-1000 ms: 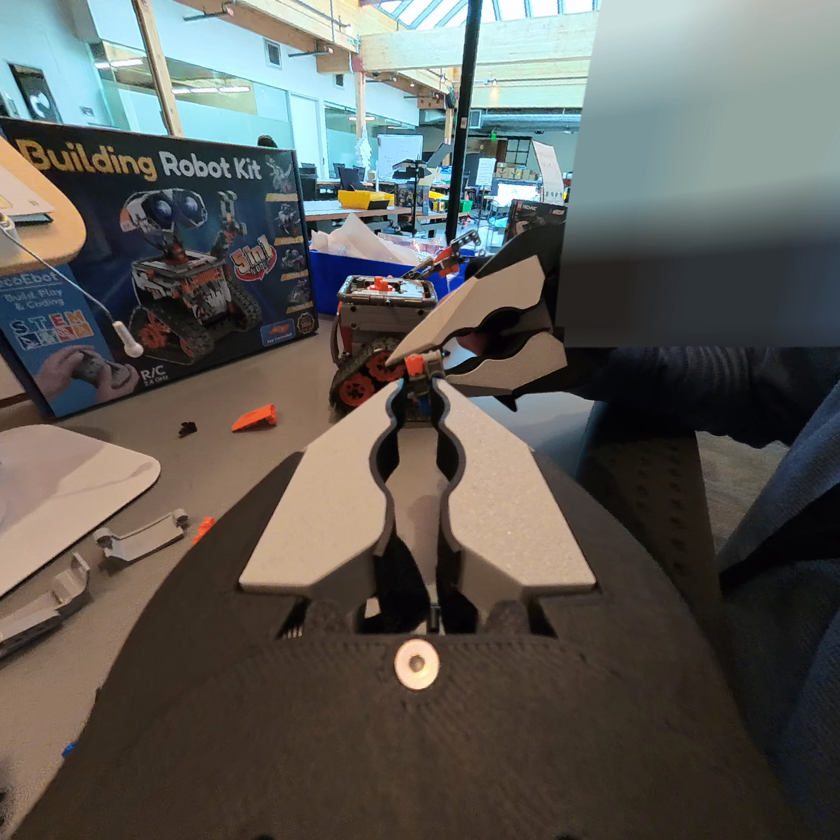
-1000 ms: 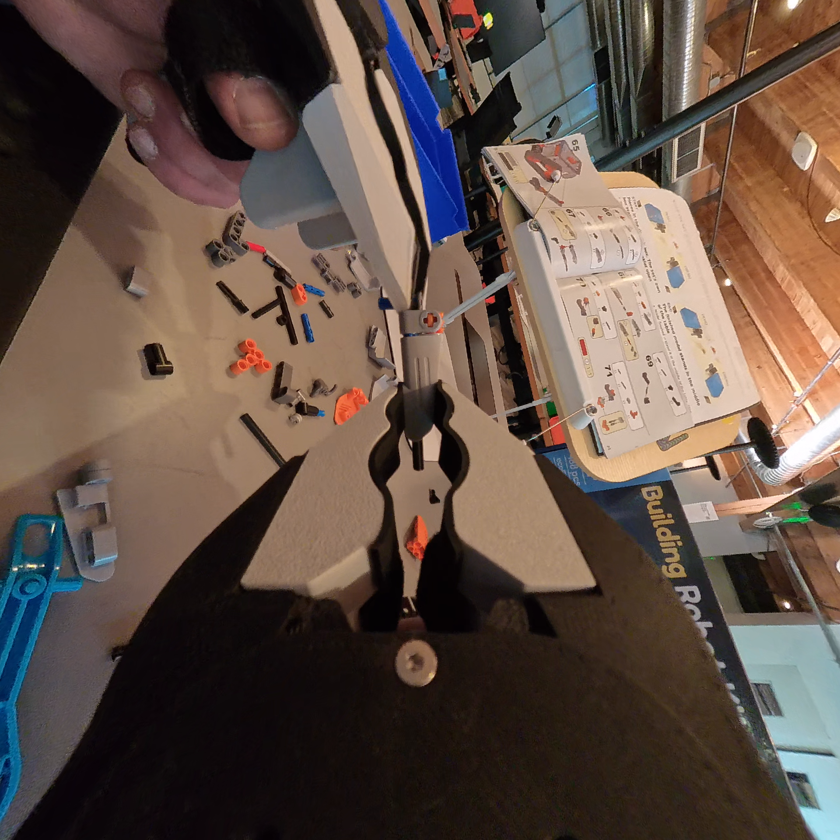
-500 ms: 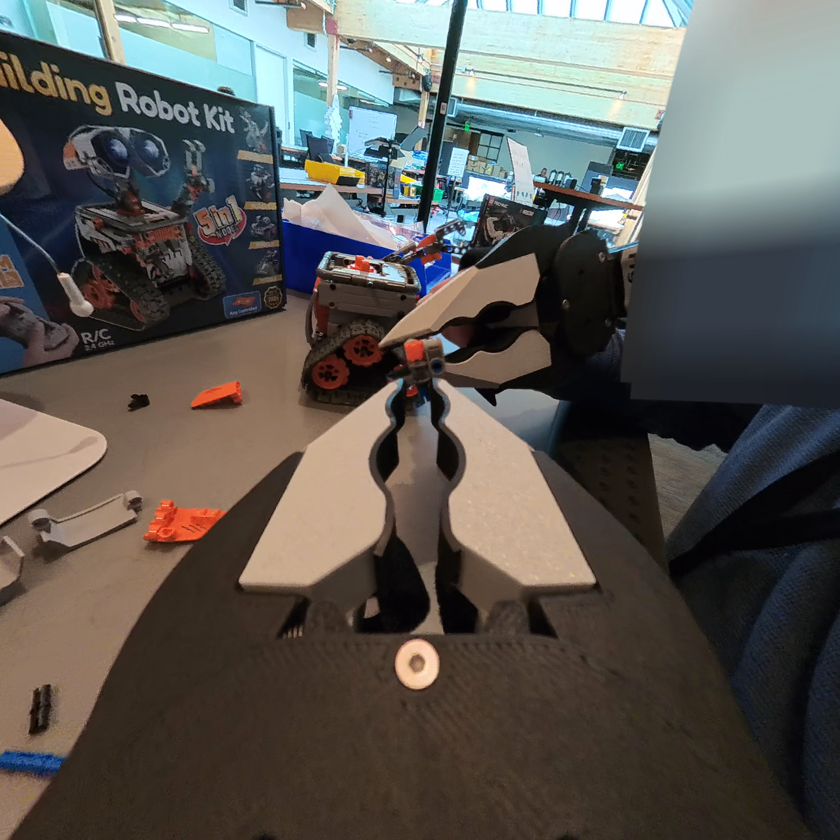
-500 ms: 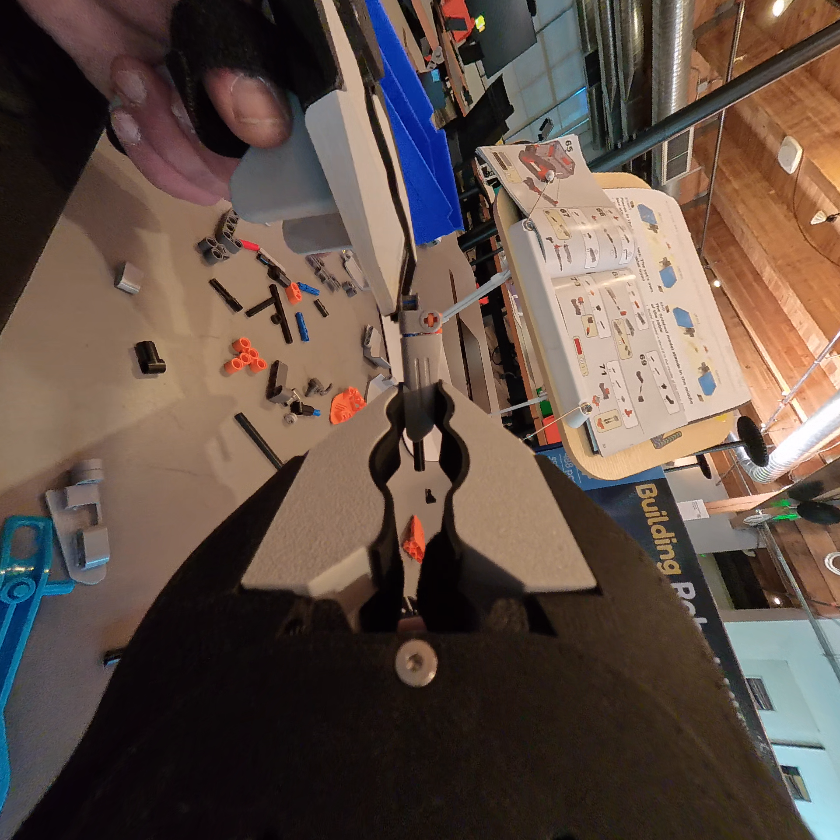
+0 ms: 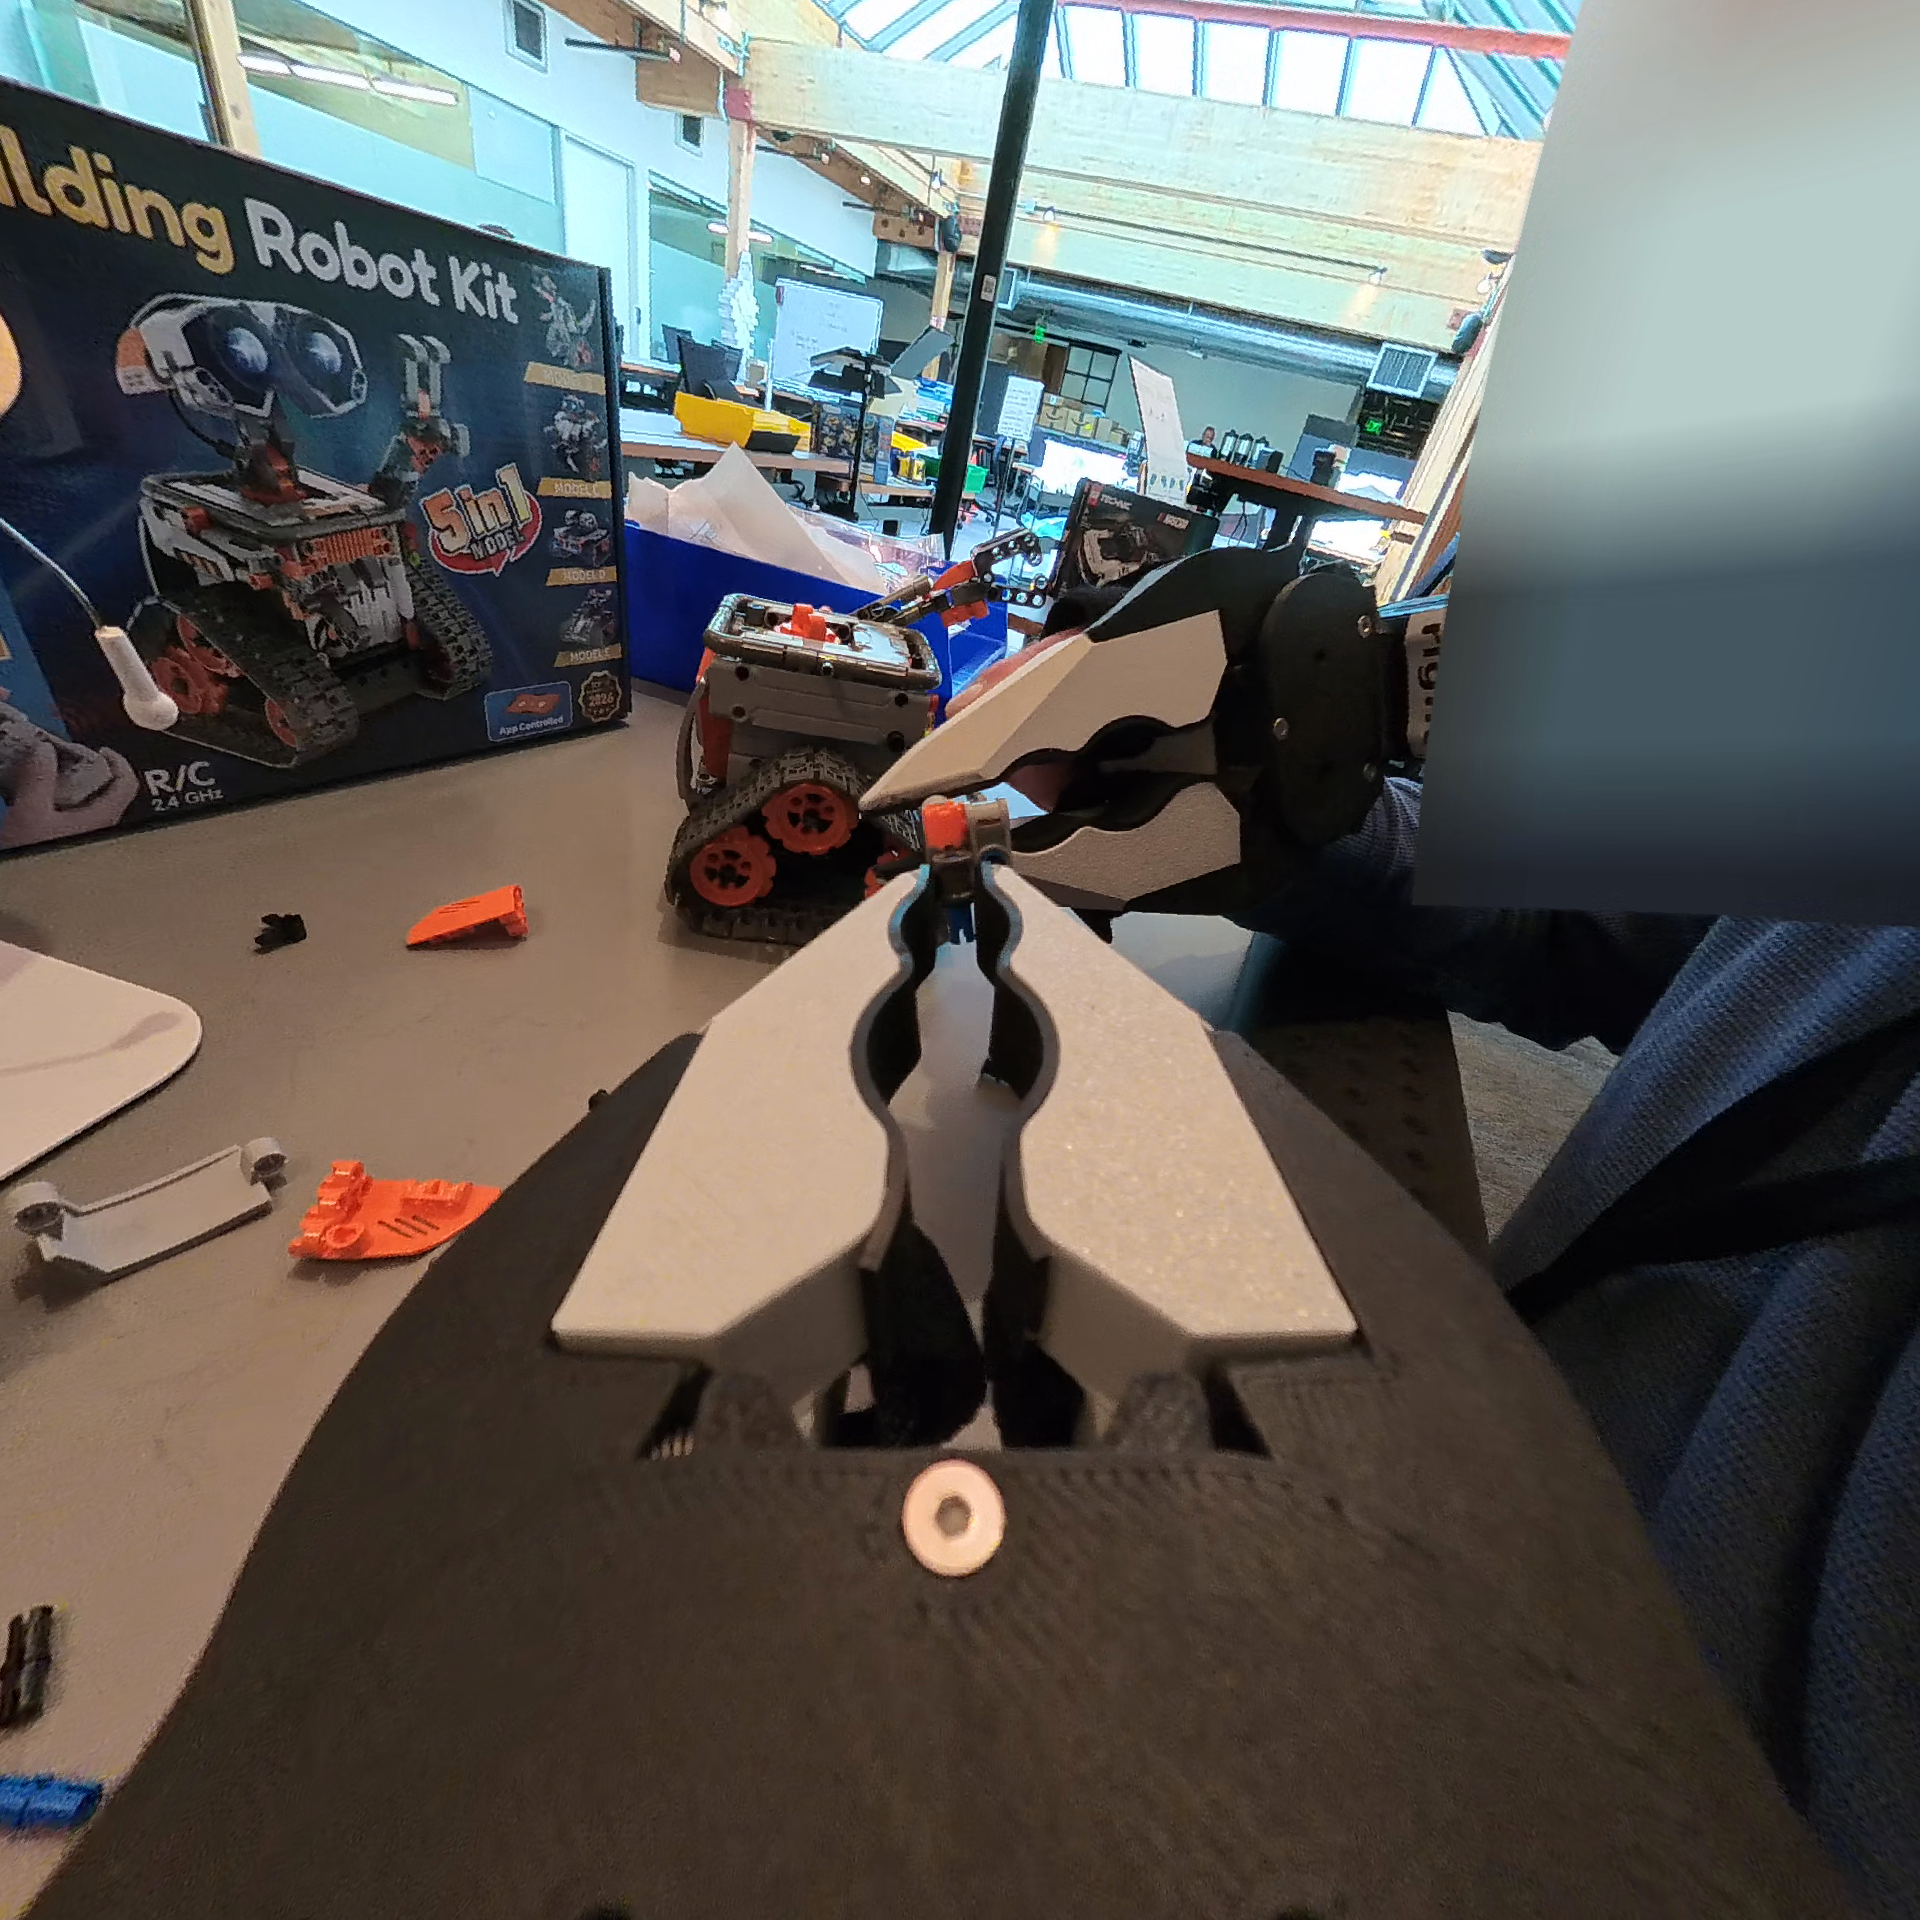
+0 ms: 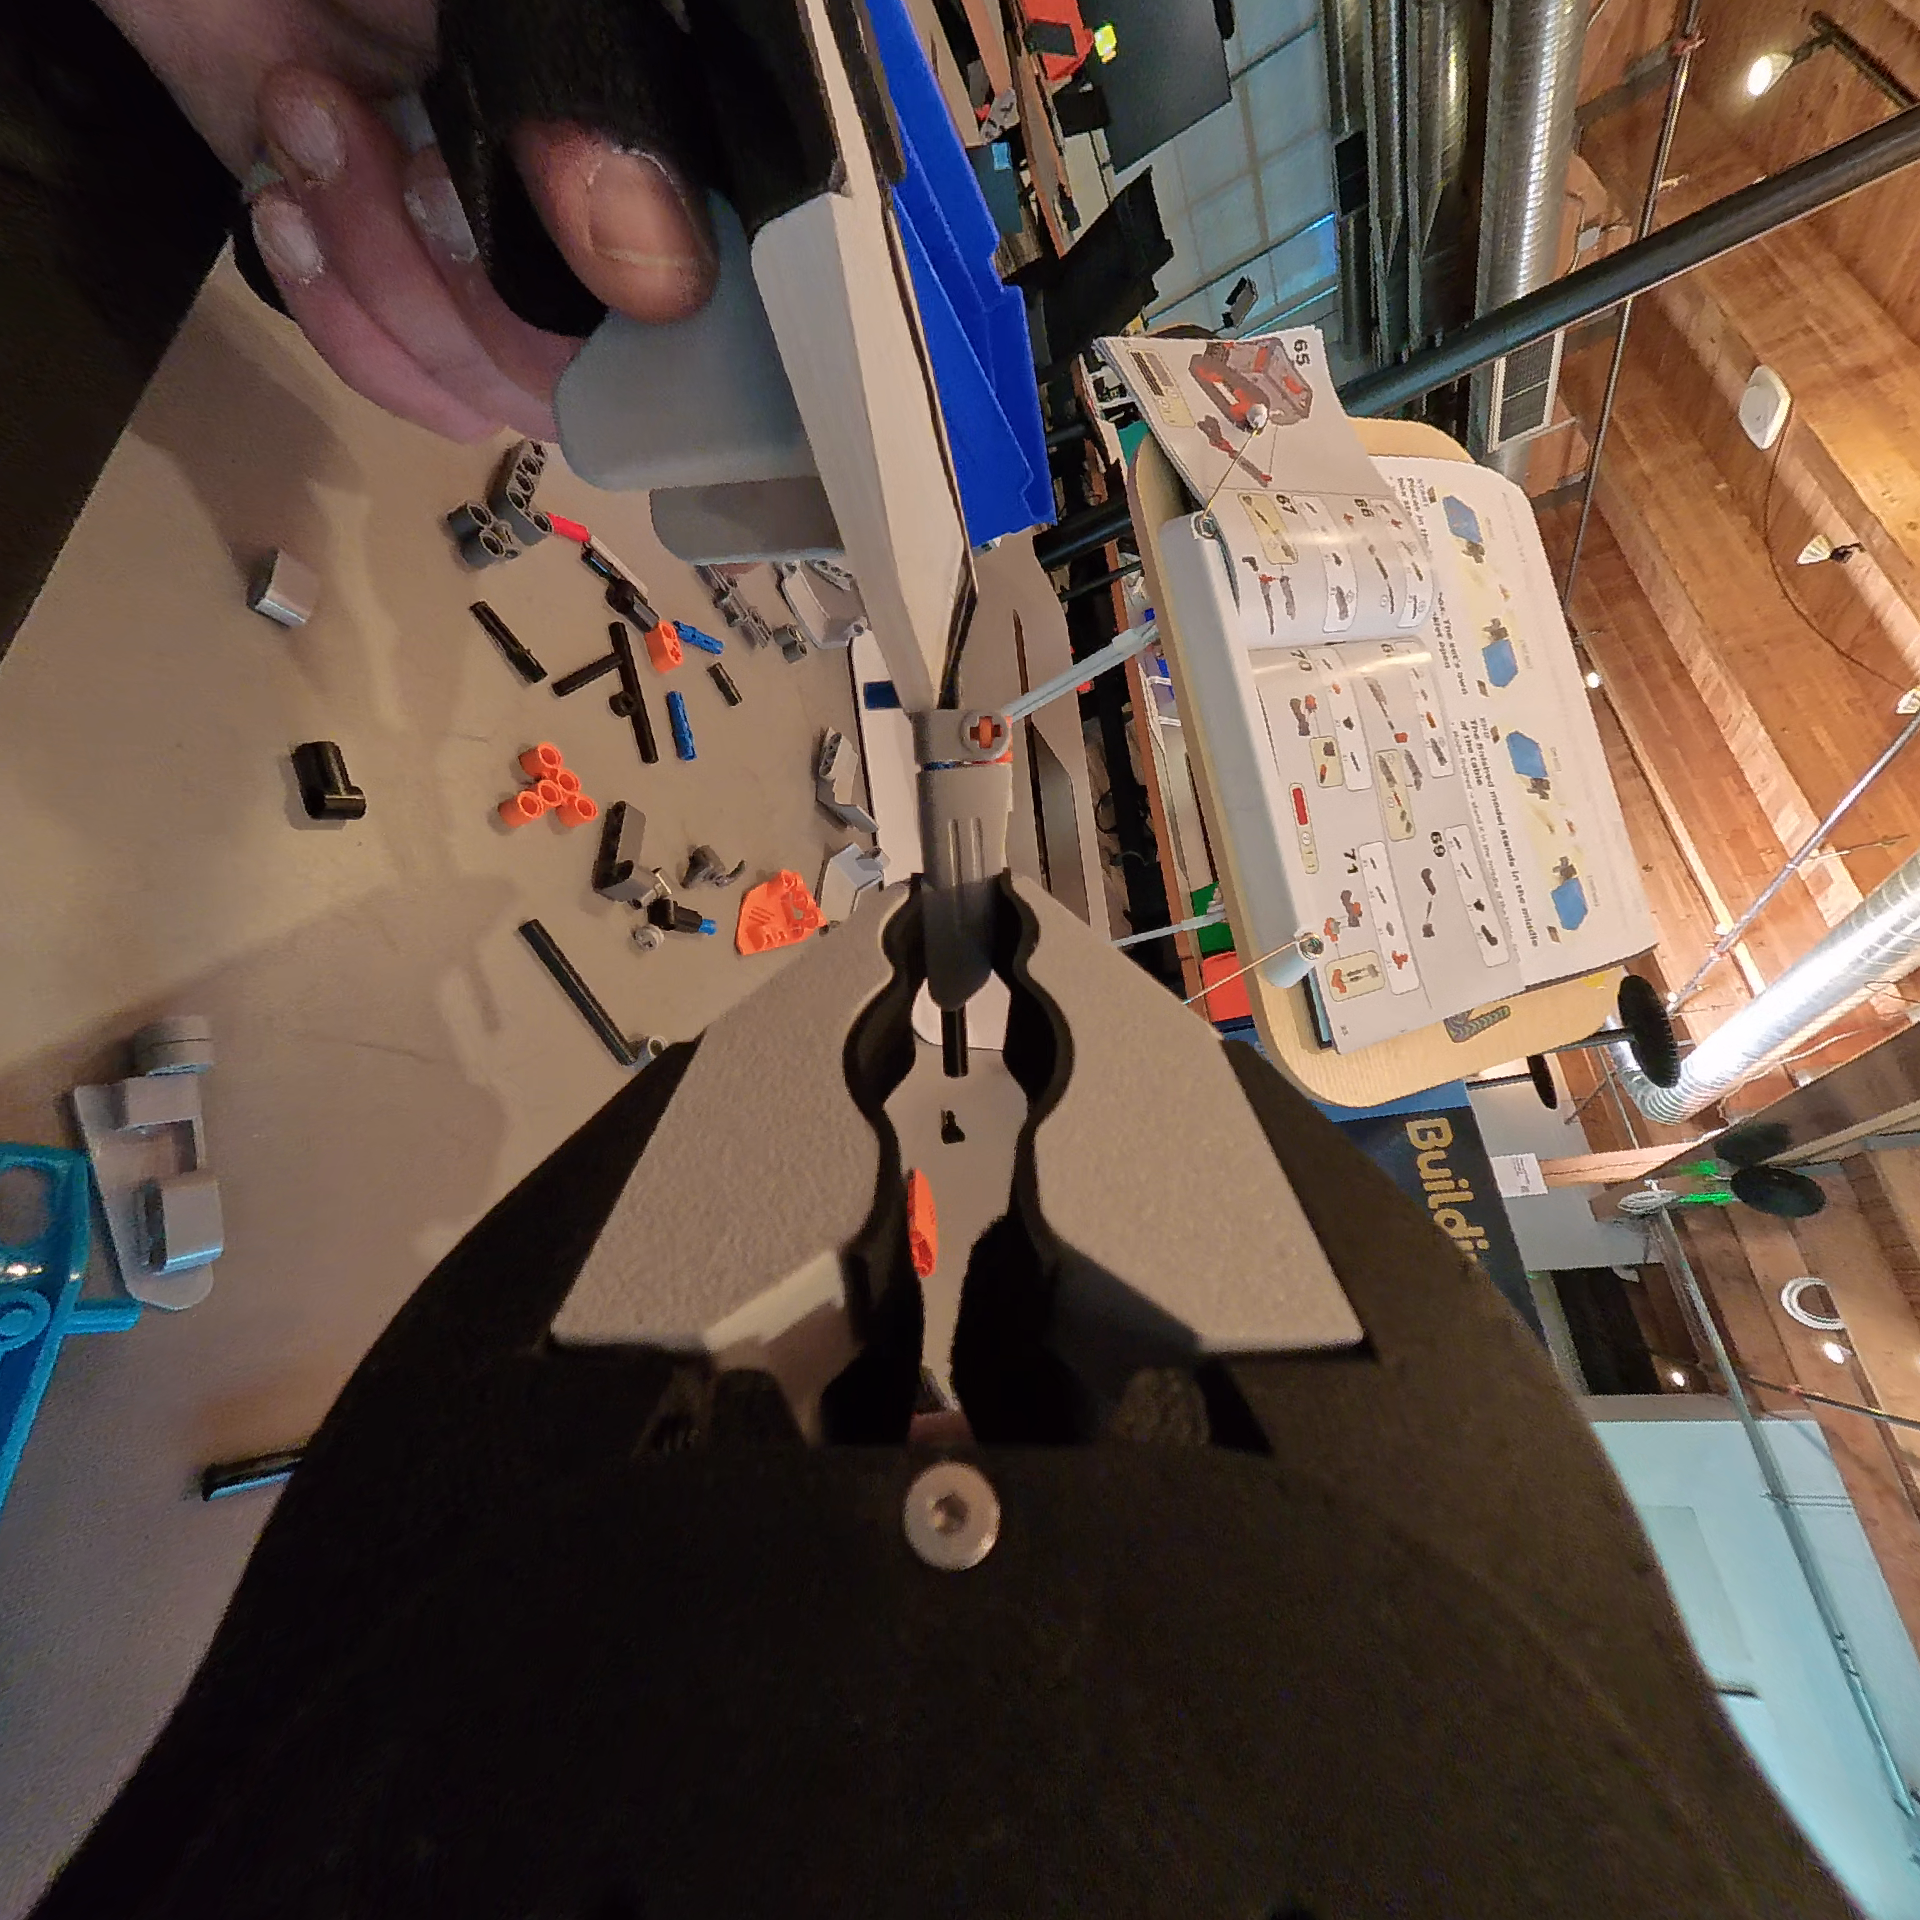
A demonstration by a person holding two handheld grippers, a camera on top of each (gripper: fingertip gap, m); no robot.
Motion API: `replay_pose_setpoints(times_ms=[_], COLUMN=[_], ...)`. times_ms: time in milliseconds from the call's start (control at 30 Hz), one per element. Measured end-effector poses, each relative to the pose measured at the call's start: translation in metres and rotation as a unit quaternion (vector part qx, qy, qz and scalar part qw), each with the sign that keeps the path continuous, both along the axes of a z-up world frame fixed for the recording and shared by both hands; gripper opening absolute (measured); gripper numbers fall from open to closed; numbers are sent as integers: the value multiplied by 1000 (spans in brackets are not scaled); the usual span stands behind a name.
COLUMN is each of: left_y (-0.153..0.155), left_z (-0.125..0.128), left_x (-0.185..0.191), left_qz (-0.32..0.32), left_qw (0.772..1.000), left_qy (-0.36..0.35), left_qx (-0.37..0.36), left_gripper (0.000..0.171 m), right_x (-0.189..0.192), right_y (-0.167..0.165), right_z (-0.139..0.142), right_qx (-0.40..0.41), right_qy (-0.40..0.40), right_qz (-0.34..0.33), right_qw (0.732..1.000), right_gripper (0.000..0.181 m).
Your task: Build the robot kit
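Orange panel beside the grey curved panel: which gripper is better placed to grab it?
Probably left: the orange panel lies just beside the left gripper; the right gripper sits farther off. Both grip the small assembly.

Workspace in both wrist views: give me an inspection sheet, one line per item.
Surface: grey table, mostly bare near the left gripper.
Job's things: small grey assembly with an orange pin, gripped at both ends; tracked robot model standing behind it.
Clutter: orange panels, grey bracket, black, grey, orange and blue loose pieces, blue frame.
Grippers: left gripper and right gripper both shut on the assembly, fingers meeting almost at right angles.
Cables: thin white cord in front of the kit box.
Surroundings: open instruction booklet on a stand, blue bin, open workshop hall behind.
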State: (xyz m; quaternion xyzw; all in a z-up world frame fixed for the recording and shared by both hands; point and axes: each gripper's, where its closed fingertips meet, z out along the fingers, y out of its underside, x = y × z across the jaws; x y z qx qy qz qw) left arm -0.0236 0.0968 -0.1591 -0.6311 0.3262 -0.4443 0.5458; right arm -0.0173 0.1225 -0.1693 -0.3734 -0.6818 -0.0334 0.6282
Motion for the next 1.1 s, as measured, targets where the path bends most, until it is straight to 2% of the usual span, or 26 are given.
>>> replay_pose_setpoints(times_ms=[367, 433, 500, 567, 633, 700, 767, 833, 967, 1100], left_y=[-4, -4, 2, 8, 2, 6, 4, 3, -1, -4], left_z=[10, 12, 32, 22, 18, 4, 13, 8, 4, -9], left_x=[-2, -3, -25, -33, -19, -15, -15, -10, -1, 3], left_qz=[33, 35, 62, 83, 62, 56, 49, 52, 14, -12], left_qw=[998, 998, 995, 995, 996, 994, 993, 982, 978, 974], left_qy=[7, -3, -56, -27, -12, 57, 51, 112, 137, 163], left_qx=[52, 48, 51, 54, 60, 75, 96, 139, 155, 155], left_gripper=[2, 2, 2, 3, 2, 4, 4, 4, 4, 4], right_x=[-2, 2, 20, 15, 3, 9, 13, 13, 12, 15], right_y=[-4, 2, 22, 14, 6, 15, 12, 2, -12, -21], right_z=[4, 3, -2, 9, 7, -7, -20, -24, -32, -37], right_qx=[-48, -51, -66, -99, -139, -237, -321, -382, -468, -518], right_qy=[33, 32, 35, 68, 59, 58, 39, 25, -14, -64], right_qz=[13, -2, -41, -16, 10, 21, 40, 65, 91, 108], right_qw=[998, 998, 996, 993, 988, 970, 946, 921, 879, 846], right_gripper=[9, 9, 9, 9, 9, 9, 9, 9, 9, 9])
